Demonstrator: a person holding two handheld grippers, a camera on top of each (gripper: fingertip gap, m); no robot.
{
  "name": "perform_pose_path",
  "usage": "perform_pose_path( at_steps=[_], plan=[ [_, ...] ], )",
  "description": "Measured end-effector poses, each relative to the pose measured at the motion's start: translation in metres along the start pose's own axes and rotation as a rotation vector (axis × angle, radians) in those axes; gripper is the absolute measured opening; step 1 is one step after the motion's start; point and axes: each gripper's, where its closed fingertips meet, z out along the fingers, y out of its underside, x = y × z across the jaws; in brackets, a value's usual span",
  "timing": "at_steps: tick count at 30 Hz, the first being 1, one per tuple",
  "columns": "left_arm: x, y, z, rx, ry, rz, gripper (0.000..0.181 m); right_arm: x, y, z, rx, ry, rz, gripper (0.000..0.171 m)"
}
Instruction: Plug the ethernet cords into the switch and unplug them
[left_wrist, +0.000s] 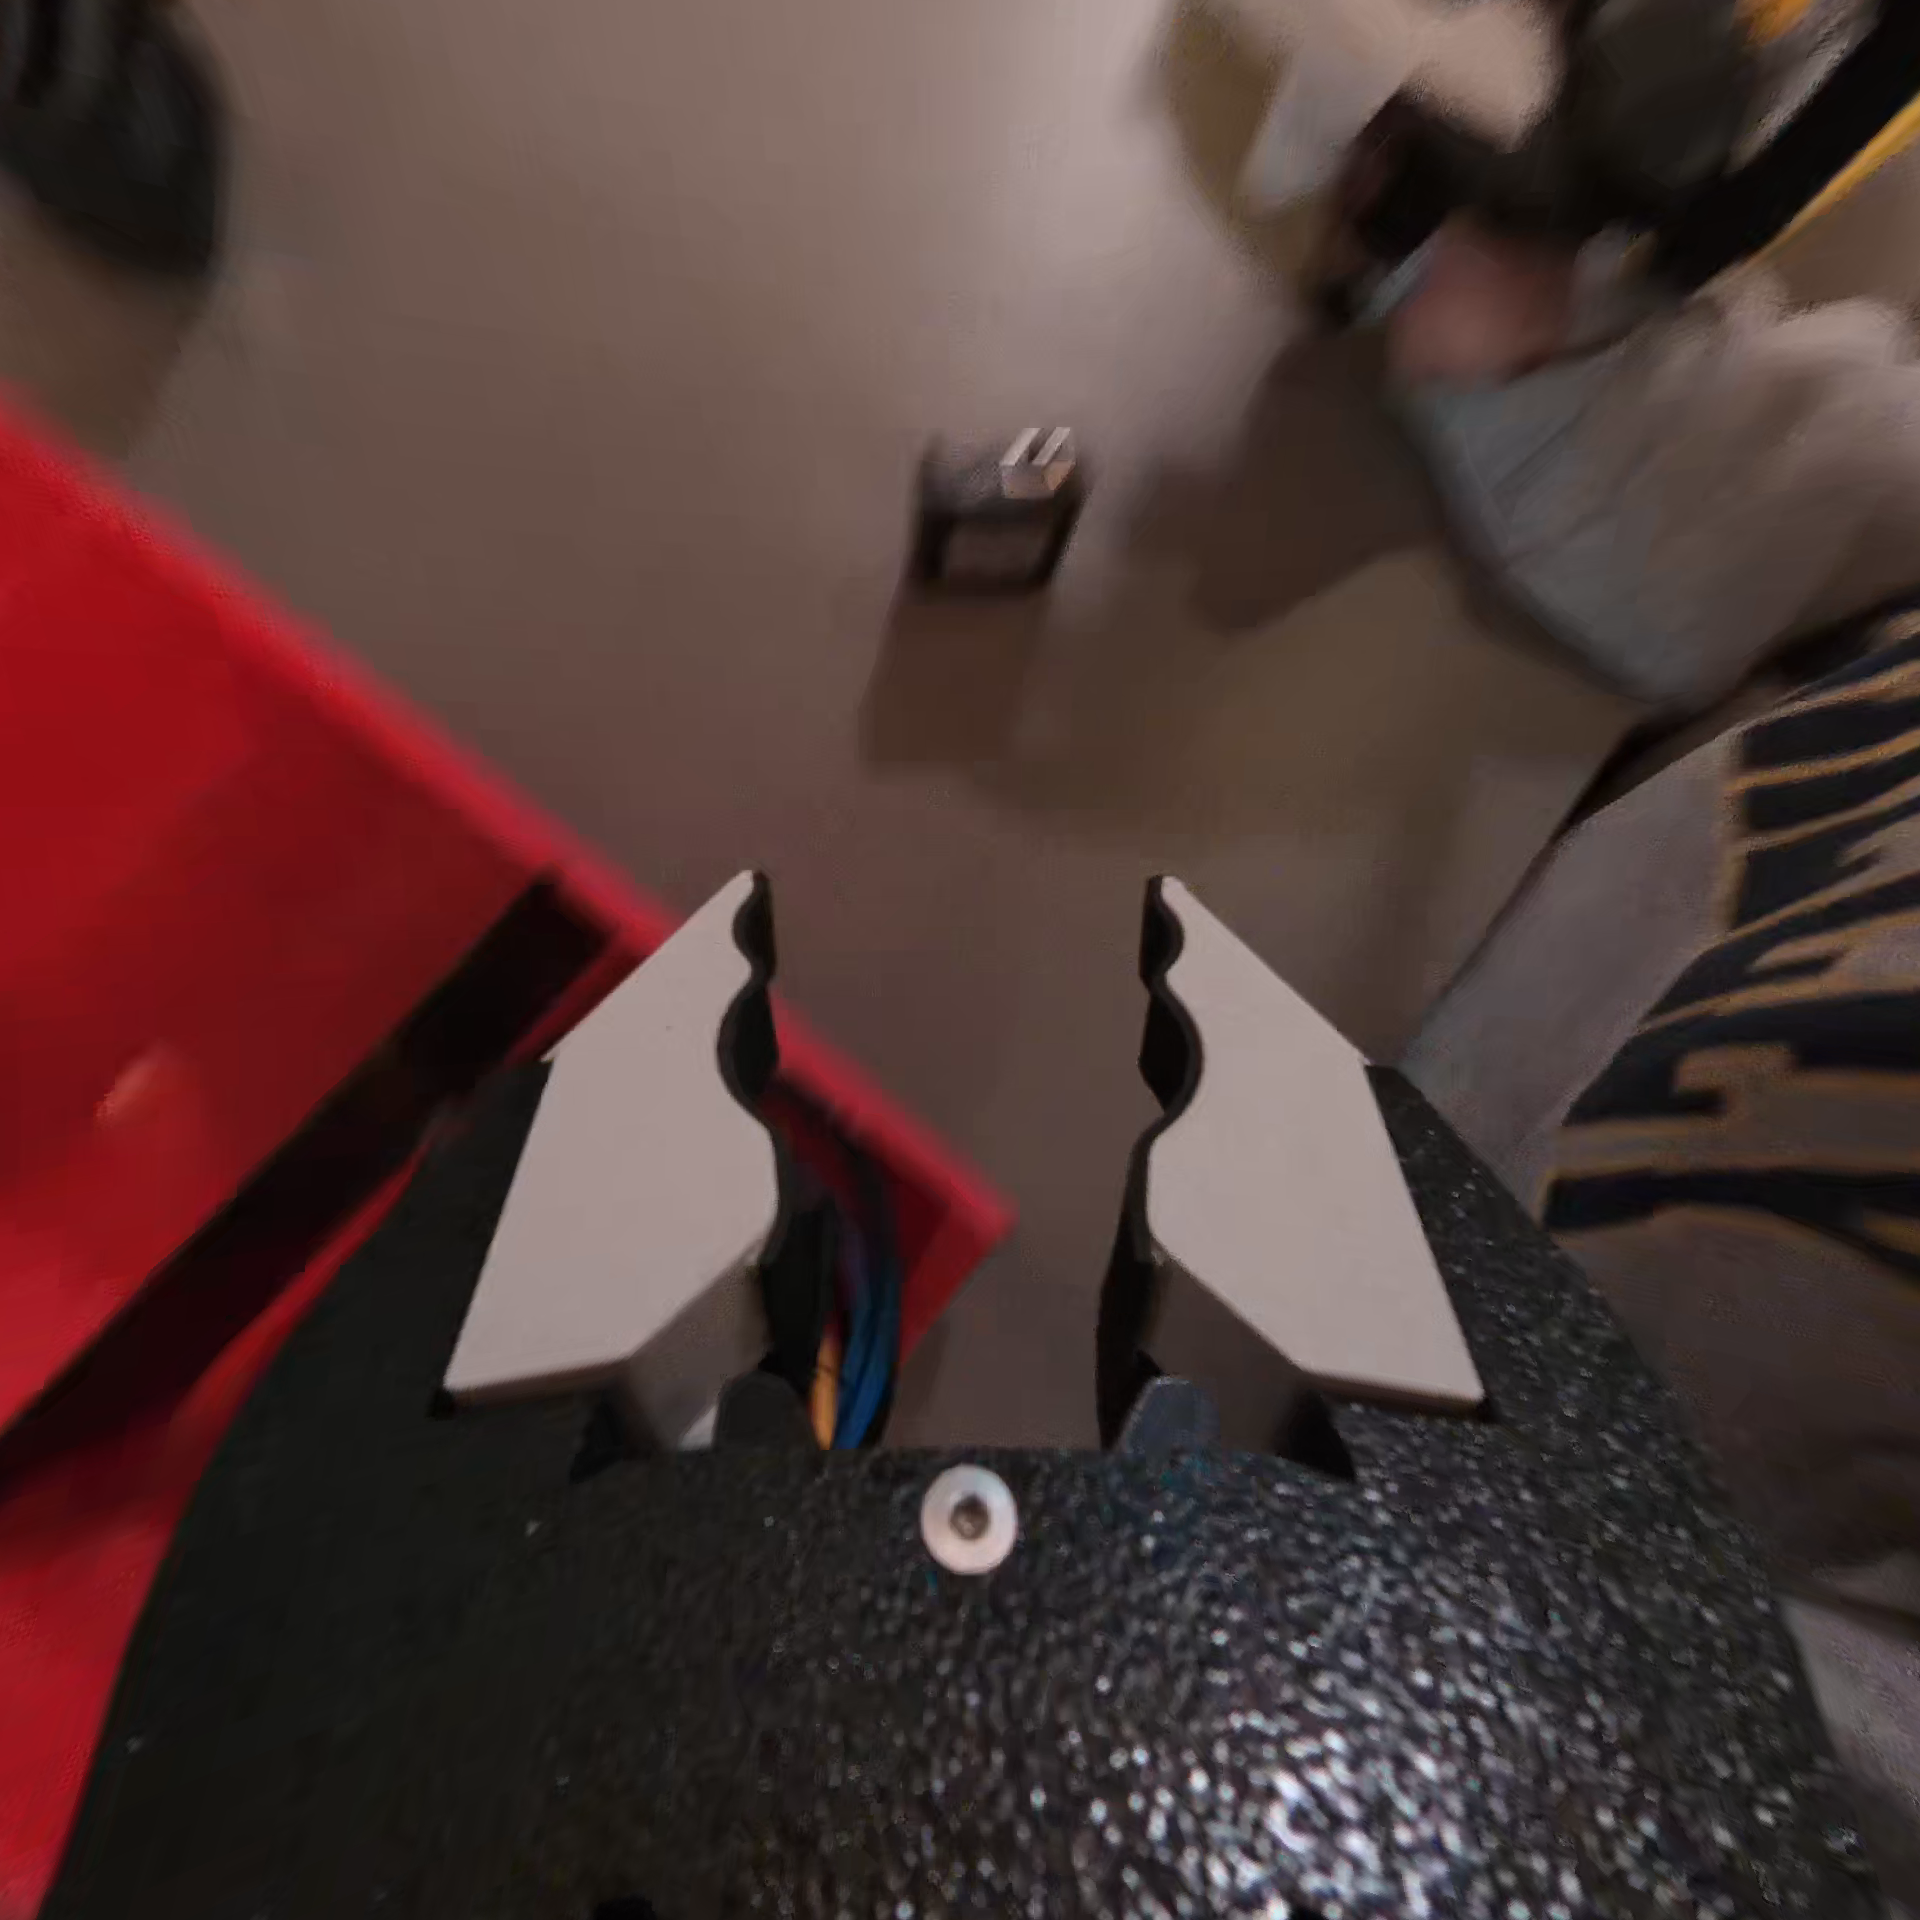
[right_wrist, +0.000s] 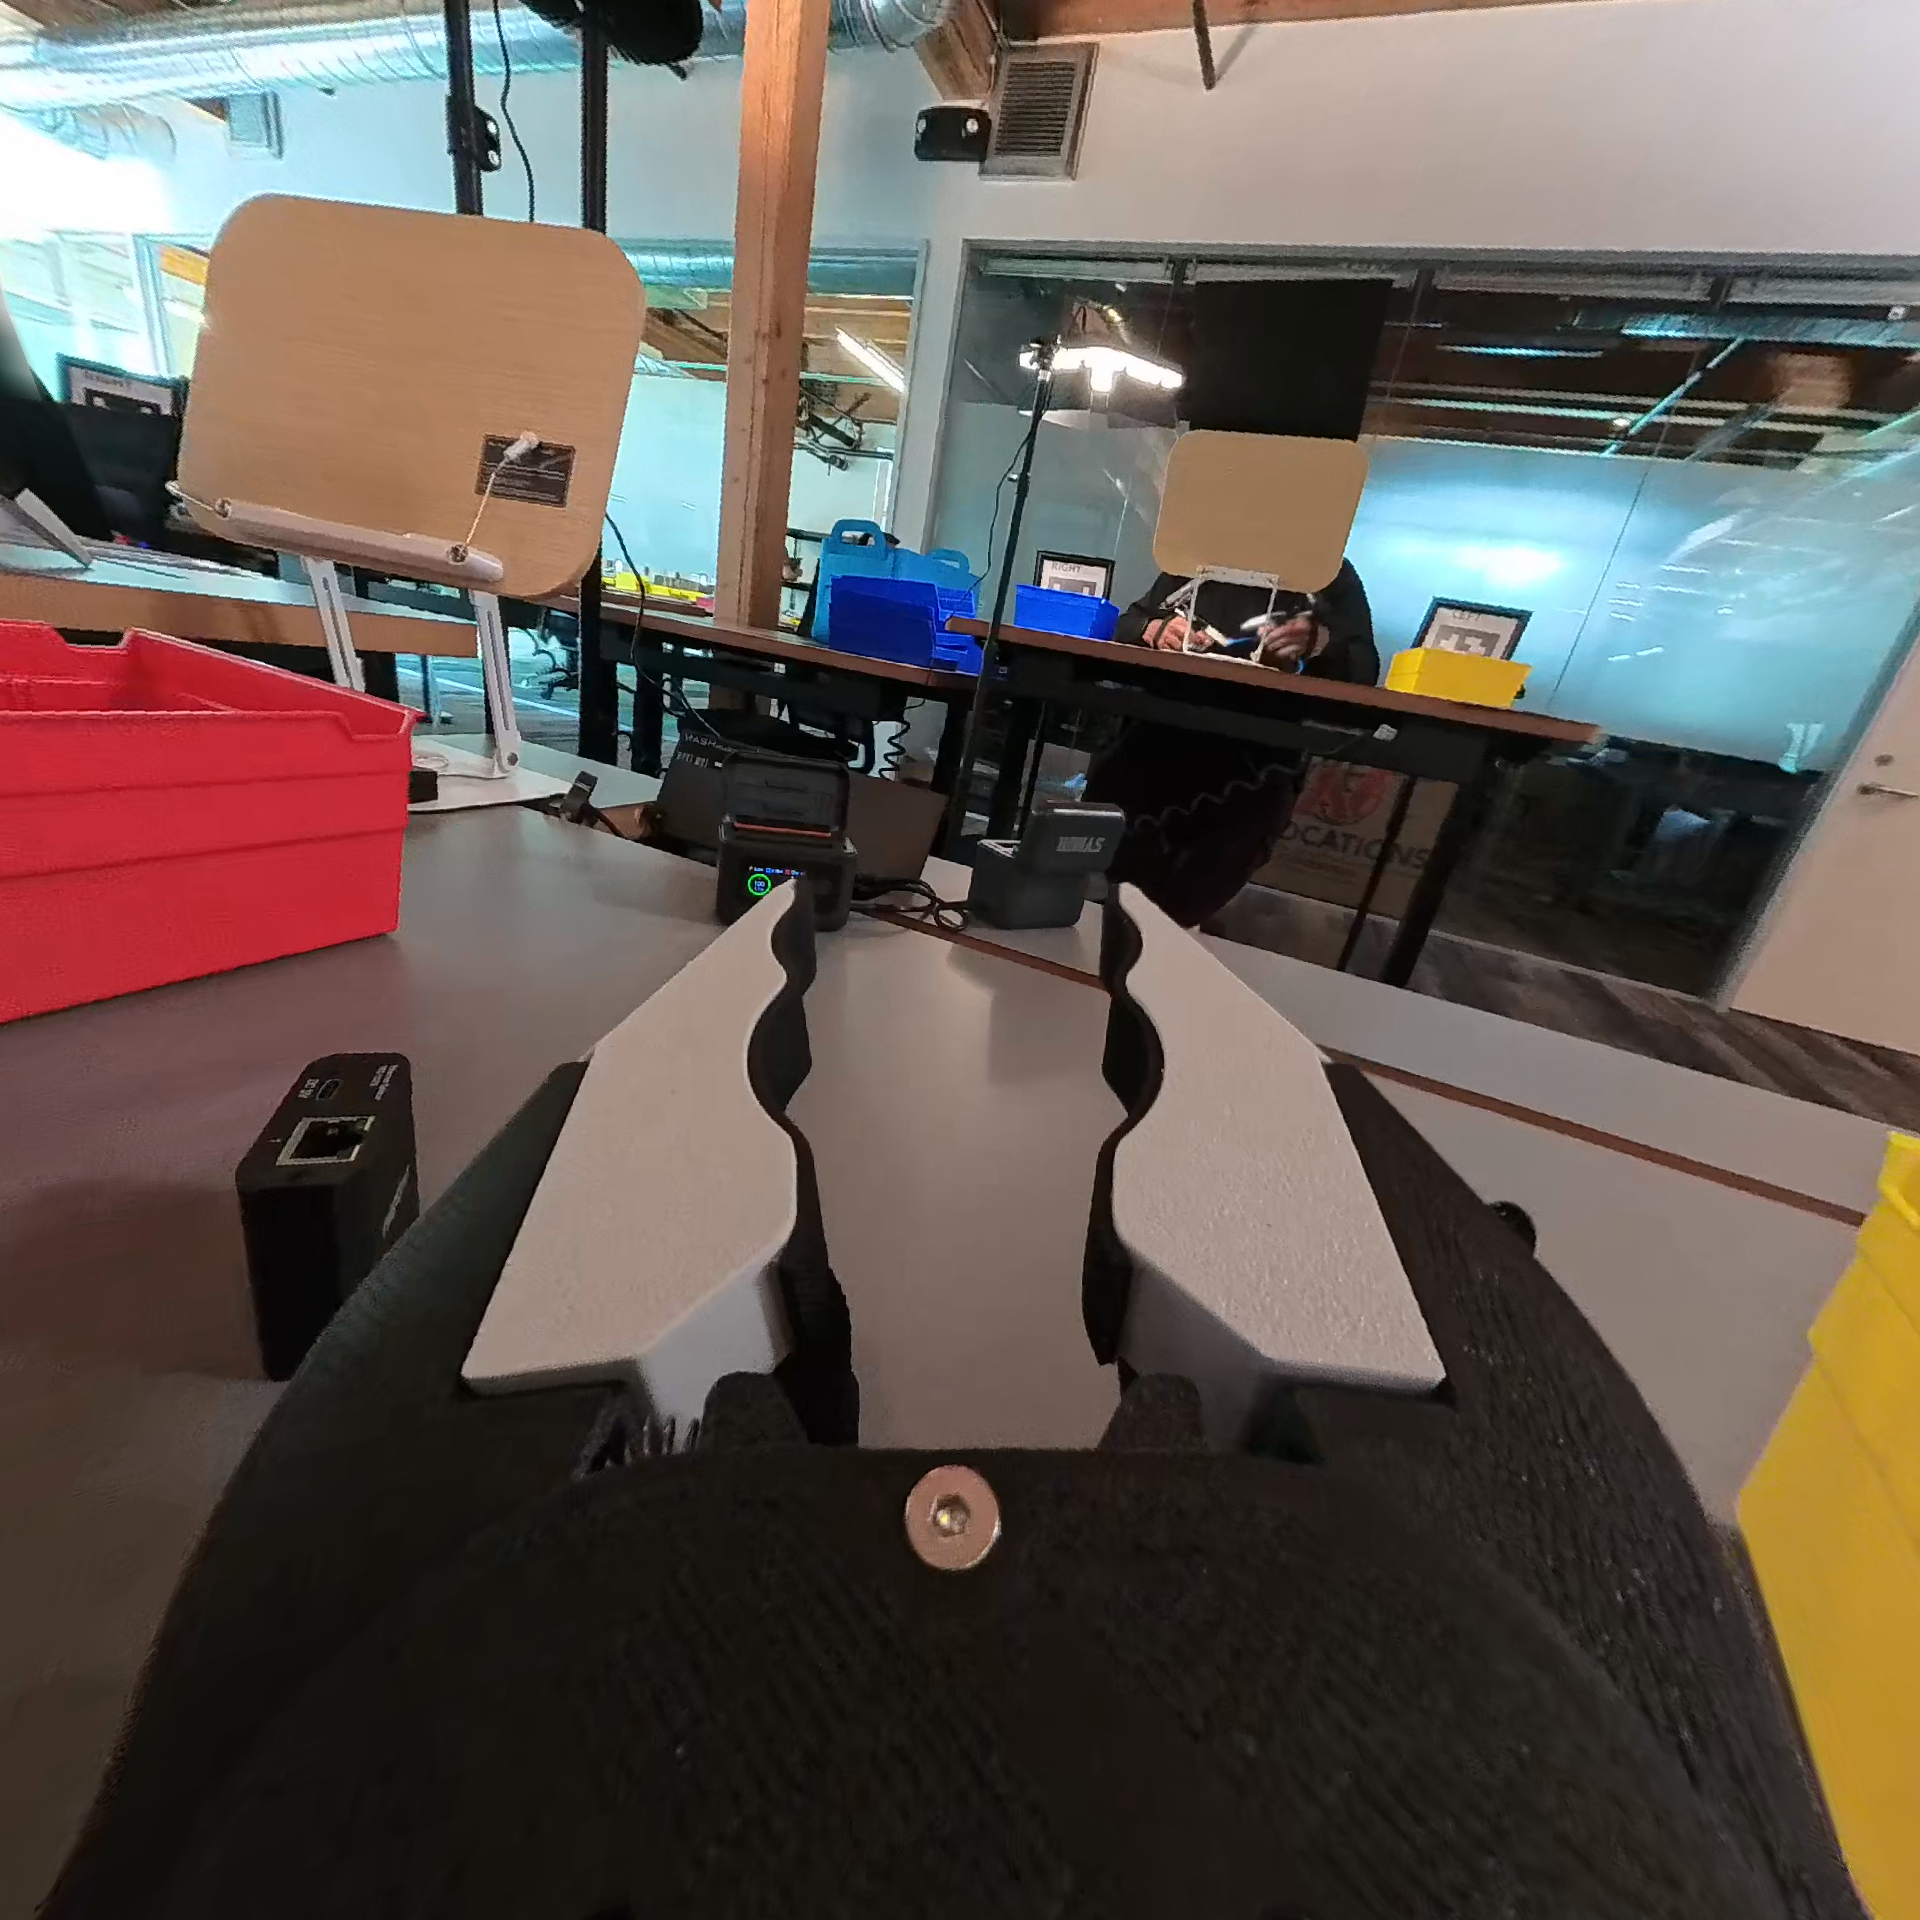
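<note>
- The left gripper (left_wrist: 956, 894) is seen from above the grey table (left_wrist: 644, 312); its two pale fingers (left_wrist: 665, 1122) are spread wide and nothing is held between them.
- The left wrist view is strongly blurred, so small details cannot be told.
- A red bin (left_wrist: 208, 831) is seen at the left of this view, partly under the left finger; inside it, coloured cords (left_wrist: 868, 1340), blue and orange, are seen between the finger and the bin wall.
- A small dark box with a pale metal part, probably the switch (left_wrist: 992, 514), is seen on the table well ahead of the open fingers, apart from the bin.
- At the top right of the same view a blurred dark object with a yellow cable (left_wrist: 1829, 187) is seen; whether it is the other gripper cannot be told.
- The right gripper (right_wrist: 956, 904) is held low over the table (right_wrist: 582, 935), pointing toward the far edge; its jaws are also wide apart and empty.
- In the right wrist view the black switch (right_wrist: 327, 1195) stands on the table just beside the left finger, with one port turned to the camera and no cord in that port.
- The red bin (right_wrist: 197, 831) stands behind the switch at the left, and a yellow bin (right_wrist: 1849, 1558) is seen at the right edge.
- Two small dark devices (right_wrist: 790, 852) with a thin cable stand near the far edge of the table, beyond the fingertips.
- A wooden board on a white stand (right_wrist: 416, 384) is placed behind the red bin.
</note>
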Motion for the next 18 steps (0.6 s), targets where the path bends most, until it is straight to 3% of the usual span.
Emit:
perform_pose_path(
  at_steps=[3,9,14,18],
  plan=[
    [-0.039,0.072,-0.029,-0.235,-0.147,-0.055,0.062,-0.002,0.001,0.001,-0.004,-0.007,0.007,0.054],
    [-0.037,0.142,-0.026,-0.369,-0.041,-0.108,0.043,-0.011,0.004,0.004,-0.017,-0.029,-0.024,0.054],
    [-0.03,0.146,-0.025,-0.36,-0.007,-0.127,0.022,-0.011,0.006,0.005,-0.025,-0.029,-0.01,0.054],
    [-0.026,0.138,-0.033,-0.326,0.038,-0.198,0.021,-0.012,0.007,0.006,-0.027,-0.03,-0.006,0.054]
  ],
)
